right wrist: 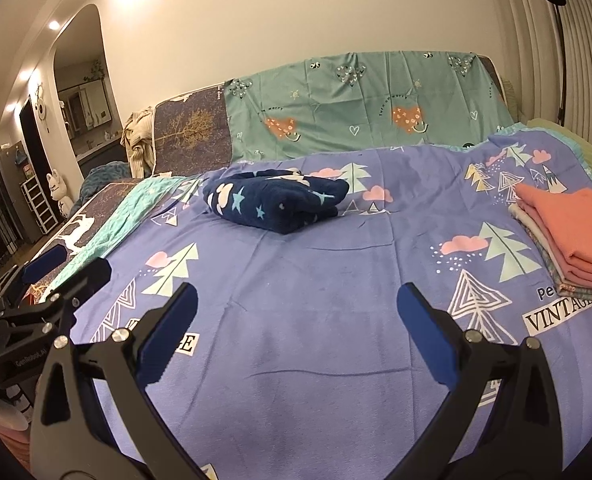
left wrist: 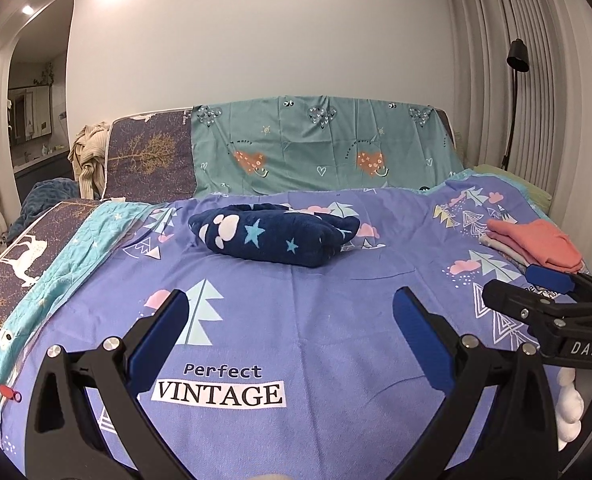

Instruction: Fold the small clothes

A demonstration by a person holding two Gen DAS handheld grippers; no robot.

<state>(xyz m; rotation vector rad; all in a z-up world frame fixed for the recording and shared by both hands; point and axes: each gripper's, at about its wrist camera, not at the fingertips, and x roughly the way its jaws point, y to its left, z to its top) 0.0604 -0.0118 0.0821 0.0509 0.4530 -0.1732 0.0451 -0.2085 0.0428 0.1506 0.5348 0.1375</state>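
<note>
Right now both grippers hang above a purple bedspread (left wrist: 315, 320) printed with pine trees, pink clouds and the words "Perfect VINTAGE", and neither touches any cloth. The left gripper (left wrist: 292, 312) has its 2 blue-padded fingers spread wide with nothing between them. The right gripper (right wrist: 296, 312) is just as wide and just as empty.

Take the navy fleece garment (left wrist: 274, 238) as the landmark: it lies folded into a thick bundle on the bedspread, dotted with light blue stars and white paw shapes. Both grippers sit on the near side of it, well apart from it, with bare bedspread between. From the left wrist view, the right gripper's fingers poke in to the right of the bundle and nearer the camera.

Off to the right of the navy bundle, toward the bed's edge, sits a stack of folded clothes (right wrist: 567, 236), a coral-pink piece on top and paler ones under it. Behind the bundle a teal sheet (left wrist: 323, 148) with hearts hangs over an upright backing against the wall. Further right of it stands a black floor lamp (left wrist: 515, 80) before a ribbed wall.
</note>
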